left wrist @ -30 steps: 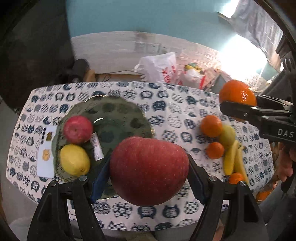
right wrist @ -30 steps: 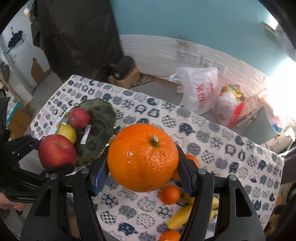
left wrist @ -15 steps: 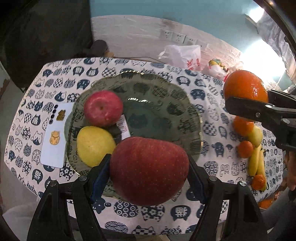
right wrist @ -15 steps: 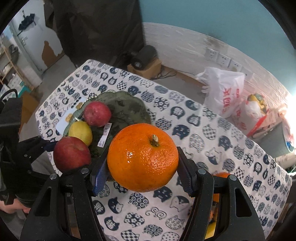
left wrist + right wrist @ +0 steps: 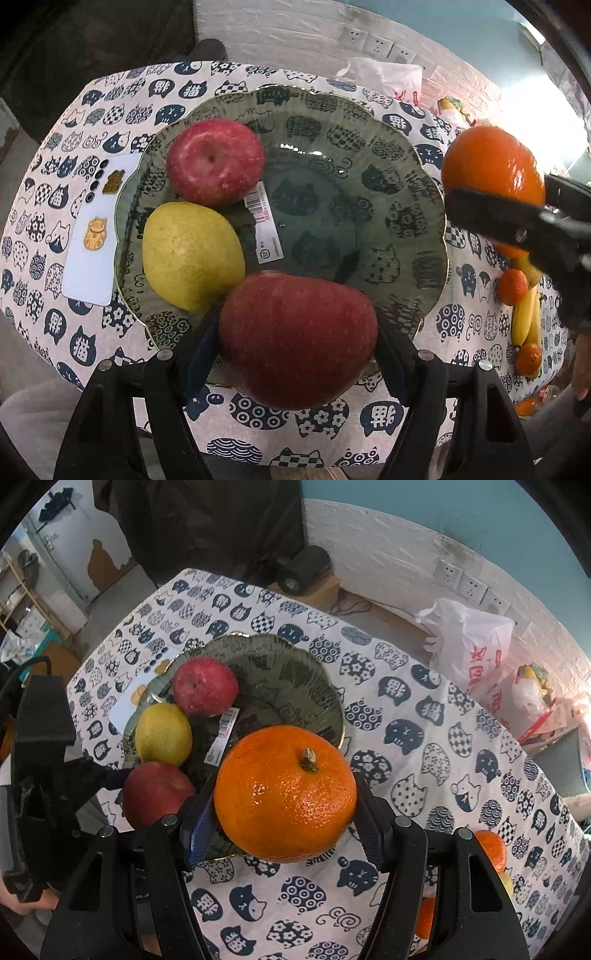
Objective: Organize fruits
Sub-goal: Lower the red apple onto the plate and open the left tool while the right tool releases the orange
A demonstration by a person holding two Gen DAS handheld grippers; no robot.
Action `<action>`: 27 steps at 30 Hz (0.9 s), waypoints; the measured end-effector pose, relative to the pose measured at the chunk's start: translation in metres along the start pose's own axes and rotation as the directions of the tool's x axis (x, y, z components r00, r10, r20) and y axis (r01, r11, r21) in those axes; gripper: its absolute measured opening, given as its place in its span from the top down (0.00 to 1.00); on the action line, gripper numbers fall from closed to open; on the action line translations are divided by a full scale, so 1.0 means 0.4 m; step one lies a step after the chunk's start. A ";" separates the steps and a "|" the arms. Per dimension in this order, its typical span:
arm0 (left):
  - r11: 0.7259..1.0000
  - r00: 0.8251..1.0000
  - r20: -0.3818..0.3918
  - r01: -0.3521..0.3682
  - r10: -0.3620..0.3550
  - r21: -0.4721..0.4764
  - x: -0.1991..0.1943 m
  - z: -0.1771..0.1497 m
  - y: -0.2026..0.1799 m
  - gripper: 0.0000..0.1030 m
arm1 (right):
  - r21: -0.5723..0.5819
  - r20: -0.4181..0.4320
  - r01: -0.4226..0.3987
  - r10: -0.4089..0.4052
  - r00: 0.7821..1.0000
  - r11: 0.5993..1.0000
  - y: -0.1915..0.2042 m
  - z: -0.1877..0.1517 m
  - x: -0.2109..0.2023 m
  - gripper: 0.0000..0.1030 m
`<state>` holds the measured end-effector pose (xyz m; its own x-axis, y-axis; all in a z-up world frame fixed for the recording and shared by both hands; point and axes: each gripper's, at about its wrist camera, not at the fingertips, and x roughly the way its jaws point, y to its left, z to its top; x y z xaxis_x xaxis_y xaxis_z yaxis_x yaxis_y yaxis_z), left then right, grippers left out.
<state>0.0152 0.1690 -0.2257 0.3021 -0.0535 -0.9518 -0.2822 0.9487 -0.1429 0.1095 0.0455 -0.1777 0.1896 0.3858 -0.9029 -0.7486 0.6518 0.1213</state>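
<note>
The left gripper [image 5: 298,341] is clamped on a dark red apple [image 5: 297,338], holding it above the near rim of a green plate [image 5: 369,206]. The right gripper [image 5: 284,797] is clamped on a large orange [image 5: 285,794], held above the tablecloth [image 5: 424,738] just beside the plate's near right rim. In the plate, toward its left side, a second red apple [image 5: 215,161] and a yellow pear [image 5: 192,254] lie touching, with a barcode label [image 5: 263,221] beside them. A white card [image 5: 90,236] lies on the cloth just left of the plate. Near the table's right edge sit bananas [image 5: 524,317] and small oranges [image 5: 512,286].
</note>
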 end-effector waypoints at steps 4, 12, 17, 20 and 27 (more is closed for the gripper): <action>1.000 1.000 -0.008 -0.009 0.009 0.002 0.001 -0.003 0.002 0.24 | -0.005 -0.020 -0.008 0.008 1.000 1.000 0.008 -0.001 0.026 0.36; 1.000 1.000 -0.013 0.007 -0.007 -0.006 -0.016 -0.008 0.011 0.21 | 0.002 -0.067 -0.028 0.028 0.997 1.000 0.020 -0.001 0.080 0.36; 1.000 1.000 -0.004 -0.001 0.001 -0.023 -0.039 -0.012 0.022 0.20 | 0.016 -0.104 -0.037 0.039 0.994 0.999 0.021 -0.003 0.116 0.36; 0.998 1.000 -0.009 0.011 -0.011 -0.054 -0.044 -0.014 0.039 0.20 | 0.023 -0.108 -0.036 0.039 0.993 0.999 0.019 -0.002 0.124 0.35; 0.996 0.999 -0.017 0.033 -0.035 -0.086 -0.053 -0.020 0.056 0.20 | 0.062 -0.046 -0.045 0.048 0.998 0.997 0.010 0.023 0.082 0.33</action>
<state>-0.0049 0.1888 -0.2109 0.2966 -0.0915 -0.9506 -0.3496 0.9159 -0.1973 0.1187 0.0670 -0.2030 0.1242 0.3865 -0.9139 -0.7158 0.6727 0.1872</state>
